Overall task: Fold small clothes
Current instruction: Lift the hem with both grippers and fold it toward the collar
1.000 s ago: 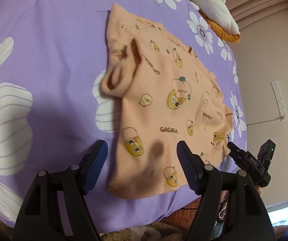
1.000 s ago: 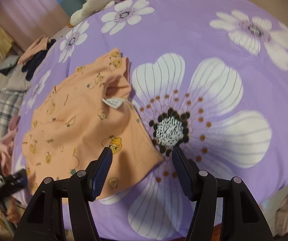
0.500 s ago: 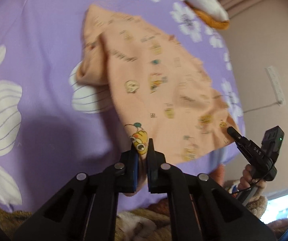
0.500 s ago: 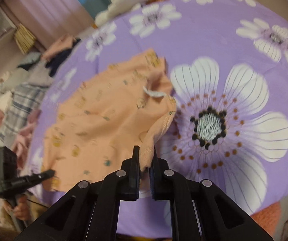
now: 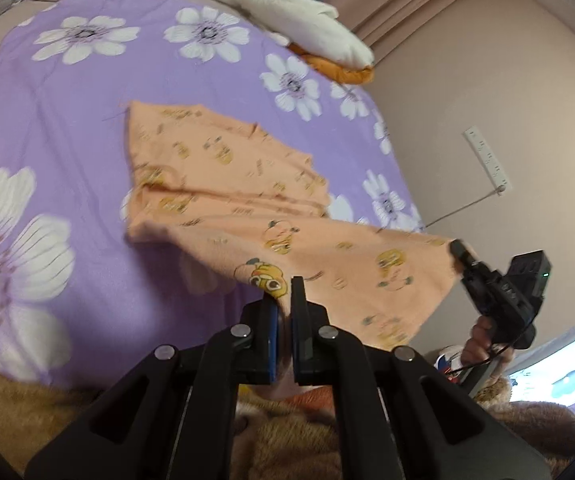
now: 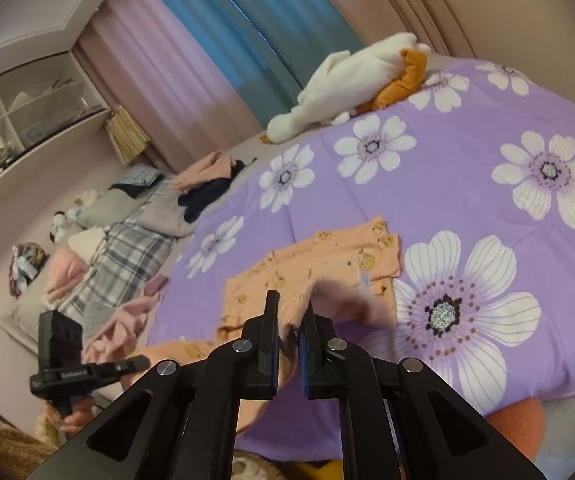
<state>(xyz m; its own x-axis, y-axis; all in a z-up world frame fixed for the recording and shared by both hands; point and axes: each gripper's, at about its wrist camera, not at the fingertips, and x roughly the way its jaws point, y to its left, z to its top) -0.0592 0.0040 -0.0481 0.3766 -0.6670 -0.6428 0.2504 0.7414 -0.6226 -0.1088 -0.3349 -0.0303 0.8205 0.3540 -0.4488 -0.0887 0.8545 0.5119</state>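
Both jaw pairs are pressed together on cloth: the left gripper (image 5: 284,294) pinches one near corner of the orange shirt (image 5: 223,168), the right gripper (image 6: 290,308) the other. The near hem hangs lifted between them, its long axis running gripper to gripper; the far half lies flat on the purple bedspread (image 5: 55,120). A second ago jaws were spread, shirt fully flat
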